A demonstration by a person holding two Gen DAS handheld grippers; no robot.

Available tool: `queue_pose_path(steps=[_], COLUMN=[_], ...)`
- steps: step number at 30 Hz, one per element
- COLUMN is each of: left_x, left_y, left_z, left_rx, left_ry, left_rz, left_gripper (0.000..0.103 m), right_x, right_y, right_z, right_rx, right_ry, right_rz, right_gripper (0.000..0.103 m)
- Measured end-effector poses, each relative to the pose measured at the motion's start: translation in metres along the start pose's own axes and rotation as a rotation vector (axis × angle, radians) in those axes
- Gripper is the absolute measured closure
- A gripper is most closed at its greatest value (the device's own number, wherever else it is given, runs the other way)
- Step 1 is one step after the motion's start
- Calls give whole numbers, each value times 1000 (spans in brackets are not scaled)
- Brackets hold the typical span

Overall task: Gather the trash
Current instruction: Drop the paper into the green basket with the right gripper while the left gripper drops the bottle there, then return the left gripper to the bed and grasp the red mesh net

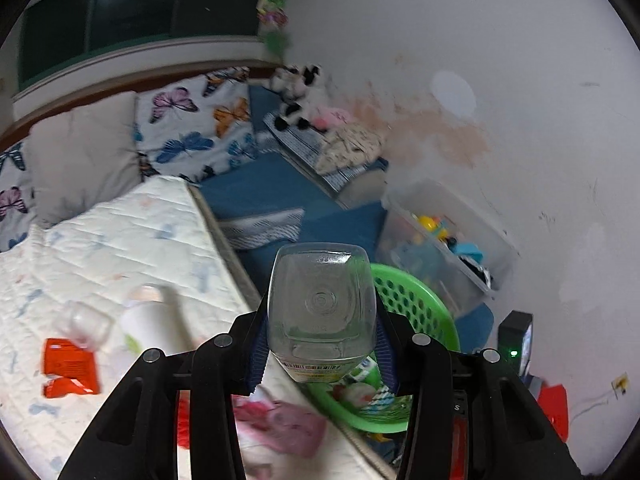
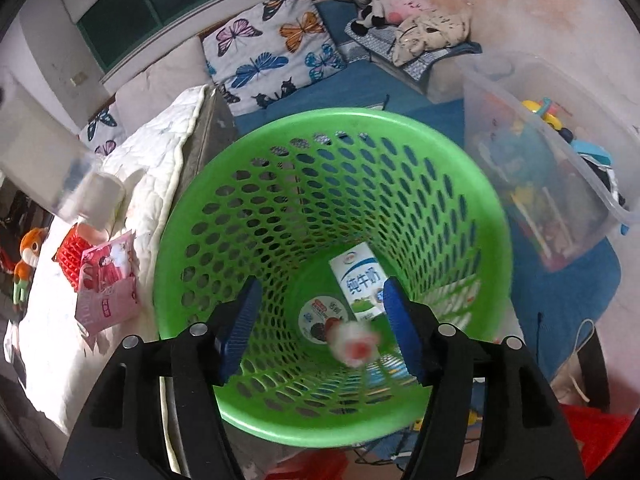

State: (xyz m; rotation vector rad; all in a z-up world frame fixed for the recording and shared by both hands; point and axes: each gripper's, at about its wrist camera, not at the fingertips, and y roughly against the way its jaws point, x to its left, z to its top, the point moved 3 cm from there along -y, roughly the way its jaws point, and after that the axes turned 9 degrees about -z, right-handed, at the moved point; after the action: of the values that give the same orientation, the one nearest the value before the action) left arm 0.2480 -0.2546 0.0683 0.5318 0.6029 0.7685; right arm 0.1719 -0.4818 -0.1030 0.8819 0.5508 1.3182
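1. The bed [image 1: 120, 240] with its white quilted cover sits right beside the green laundry-style basket [image 2: 192, 240], on the basket's left in the right wrist view. Butterfly pillows [image 2: 276, 40] are at the far end of it.
2. The green basket stands on the blue floor mat [image 2: 360, 80], and a clear toy bin [image 2: 560, 168] is just beside it on the other side.
3. Left hand-held gripper [image 1: 322, 336] is clamped on a clear plastic bottle [image 1: 322, 296], bottom end facing away from the camera, hanging above the bed edge near the basket rim.
4. Right hand-held gripper [image 2: 320, 328] is over the basket mouth, blue pads apart and nothing pinched.
5. Inside the basket: a milk carton [image 2: 360, 284] leaning on the wall, a round lid [image 2: 320, 316] on the bottom touching it, and a blurry white-and-red scrap [image 2: 354, 344] mid-air between the pads.
6. Trash on the bed beside the basket: pink wrapper [image 2: 106, 284], red wrapper [image 1: 70, 364], a white bottle [image 1: 152, 320] and a clear cup [image 1: 82, 324].
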Motion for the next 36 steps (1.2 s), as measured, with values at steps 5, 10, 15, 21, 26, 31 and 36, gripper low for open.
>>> queue_pose_path(steps=[5, 10, 15, 21, 26, 31, 36], left_x=[-16, -26, -28, -24, -20, -21, -13], left_y=[-47, -91, -118, -141, -147, -133, -107], left_z=[-13, -29, -45, -58, -66, -65, -61], left_rx=[71, 143, 195, 247, 276, 245, 196], left_ry=[-14, -22, -16, -8, 6, -7, 5], left_rz=[-28, -31, -30, -33, -45, -57, -46], left_gripper=[60, 60, 60, 59, 57, 50, 50], right_x=[-13, -22, -24, -21, -16, -10, 0], right_y=[9, 15, 16, 17, 20, 25, 32], right_z=[-5, -12, -17, -22, -22, -21, -20], right_rx=[-15, -21, -17, -13, -19, -27, -39], right_ry=[-18, -45, -58, -60, -51, -41, -26], right_rz=[6, 18, 31, 41, 47, 50, 60], right_gripper=[37, 36, 35, 34, 34, 34, 33])
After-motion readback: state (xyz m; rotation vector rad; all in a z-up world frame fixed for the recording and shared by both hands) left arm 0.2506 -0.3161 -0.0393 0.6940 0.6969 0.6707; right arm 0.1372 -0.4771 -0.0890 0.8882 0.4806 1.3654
